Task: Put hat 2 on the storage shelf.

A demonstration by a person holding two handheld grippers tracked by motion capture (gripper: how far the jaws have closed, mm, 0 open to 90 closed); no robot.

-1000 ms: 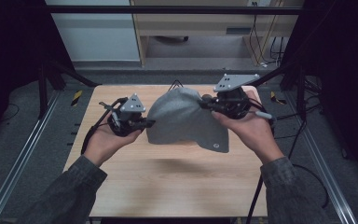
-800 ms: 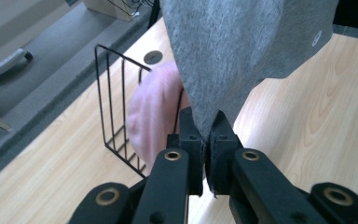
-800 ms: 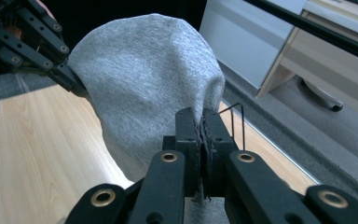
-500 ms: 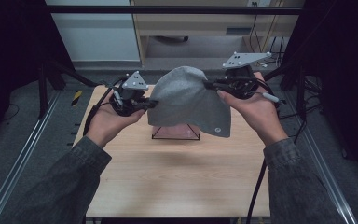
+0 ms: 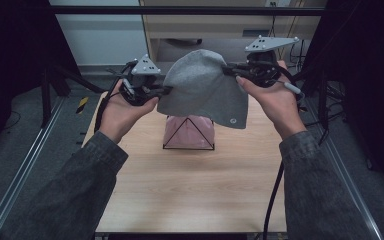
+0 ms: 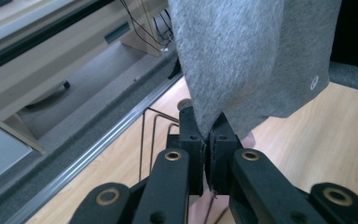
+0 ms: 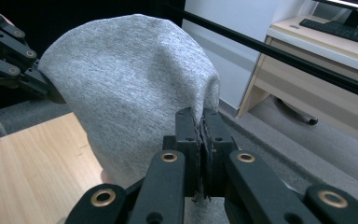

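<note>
A grey knitted cloth [image 5: 205,90] with a small round logo near its lower corner hangs in the air between my two grippers. My left gripper [image 5: 167,90] is shut on its left edge, and my right gripper [image 5: 227,70] is shut on its upper right edge. In the left gripper view the closed jaws [image 6: 208,123] pinch the cloth [image 6: 251,56]. In the right gripper view the jaws [image 7: 201,119] clamp a fold of the cloth [image 7: 130,79]. Below the cloth, a pink object in a black wire frame [image 5: 188,132] stands on the wooden table [image 5: 195,190].
Metal rails [image 5: 25,170] run along both sides of the table. A pale wooden desk [image 5: 200,30] stands behind the far edge. A cable [image 5: 272,200] trails down from my right gripper along the forearm.
Both hands have risen and carried the grey cloth up off the table. The pink object in the wire frame, covered before, now stands exposed beneath it.
</note>
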